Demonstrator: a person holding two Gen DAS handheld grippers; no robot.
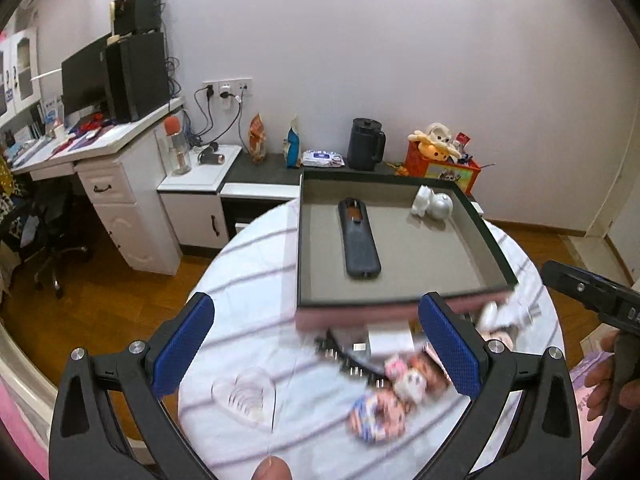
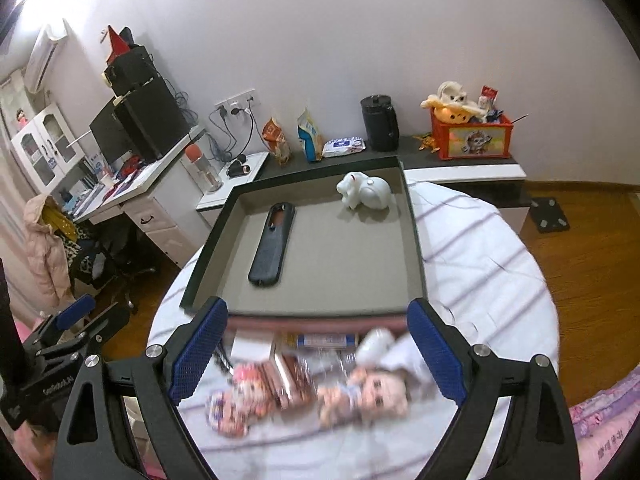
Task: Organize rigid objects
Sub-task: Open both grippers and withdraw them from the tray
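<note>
A shallow grey tray with a dark rim point(image 1: 404, 302) point(image 2: 304, 312) sits on the round white striped table point(image 1: 248, 264) point(image 2: 480, 264). In it lie a dark remote-like case point(image 1: 358, 236) point(image 2: 273, 244) and a white figurine point(image 1: 434, 202) point(image 2: 366, 190). In front of the tray lies a blurred pile: small dolls point(image 1: 390, 396) point(image 2: 372, 394), boxes point(image 2: 292, 376), a black hair clip point(image 1: 344, 354) and a clear heart-shaped dish point(image 1: 246, 394). My left gripper point(image 1: 316, 348) is open above the pile. My right gripper point(image 2: 318, 350) is open above the dolls. Both are empty.
A low dark shelf behind the table holds a black kettle point(image 1: 365, 145) point(image 2: 380, 123), snack bags point(image 2: 276, 140), wipes and a red toy box point(image 2: 474, 136). A white desk with monitor point(image 1: 86, 84) stands at left. Wooden floor surrounds the table.
</note>
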